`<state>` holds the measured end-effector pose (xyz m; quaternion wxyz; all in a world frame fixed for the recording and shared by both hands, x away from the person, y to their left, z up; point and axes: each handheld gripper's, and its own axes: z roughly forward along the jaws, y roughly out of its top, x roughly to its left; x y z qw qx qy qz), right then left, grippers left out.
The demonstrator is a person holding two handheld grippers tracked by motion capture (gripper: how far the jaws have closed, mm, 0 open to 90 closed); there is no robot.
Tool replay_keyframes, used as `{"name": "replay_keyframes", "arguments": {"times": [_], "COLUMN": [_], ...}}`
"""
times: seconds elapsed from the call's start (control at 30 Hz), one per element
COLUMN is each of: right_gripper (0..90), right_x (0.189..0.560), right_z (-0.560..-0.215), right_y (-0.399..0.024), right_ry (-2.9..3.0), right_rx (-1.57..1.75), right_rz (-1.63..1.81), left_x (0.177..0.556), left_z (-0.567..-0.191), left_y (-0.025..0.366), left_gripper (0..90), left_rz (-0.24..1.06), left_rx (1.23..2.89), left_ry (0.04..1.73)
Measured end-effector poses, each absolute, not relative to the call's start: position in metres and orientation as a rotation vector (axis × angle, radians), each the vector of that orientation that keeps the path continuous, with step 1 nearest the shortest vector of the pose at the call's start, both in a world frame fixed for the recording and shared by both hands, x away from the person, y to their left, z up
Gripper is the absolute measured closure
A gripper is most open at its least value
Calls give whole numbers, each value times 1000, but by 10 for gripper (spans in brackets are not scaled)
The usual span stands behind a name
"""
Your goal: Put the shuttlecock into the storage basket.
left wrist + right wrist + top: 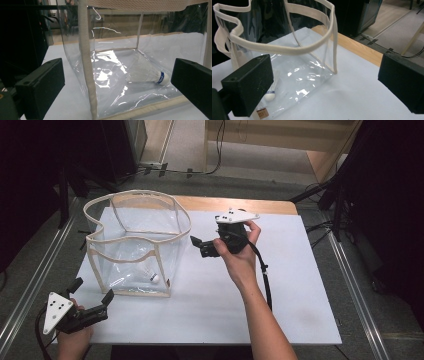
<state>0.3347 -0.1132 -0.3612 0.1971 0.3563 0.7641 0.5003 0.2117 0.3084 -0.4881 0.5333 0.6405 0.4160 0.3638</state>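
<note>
A shuttlecock (154, 278) lies on its side on the floor of a clear plastic bag (137, 245), near the bag's front right corner, cork tip toward that corner. The left hand-held gripper (92, 295) rests at the near left corner of the worktop (280, 305), jaws spread and empty, close to the bag's front left corner; in the left gripper view the shuttlecock (147, 73) is seen through the bag wall (112, 75). The right hand-held gripper (200, 246) is held just right of the bag, above the worktop, jaws spread wide with nothing between them, pointing at the bag's side; the shuttlecock (270, 93) lies low beside the near jaw.

The bag stands upright, mouth open, its rim wavy. To its right the white worktop is bare to its edge; a wooden strip (240, 204) runs behind.

The bag is glossy, creased film bound in cream woven tape (86, 62). The shuttlecock has a white feather skirt, blue band and white rounded cork.
</note>
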Motion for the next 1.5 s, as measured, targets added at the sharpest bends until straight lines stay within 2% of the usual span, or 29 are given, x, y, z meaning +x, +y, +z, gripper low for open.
{"name": "replay_keyframes", "arguments": {"times": [0.43,1.5], "right_gripper": [0,0], "right_x": [325,301], "right_z": [-380,-416], "right_y": [-143,-183], "right_ry": [2102,2061], "right_rx": [1036,1090], "right_rz": [1417,1418], "left_x": [212,211], "left_z": [-488,-488], "left_y": [308,308], "left_gripper": [0,0], "left_rz": [867,870], "left_rx": [1528,1533], "left_ry": [992,989]}}
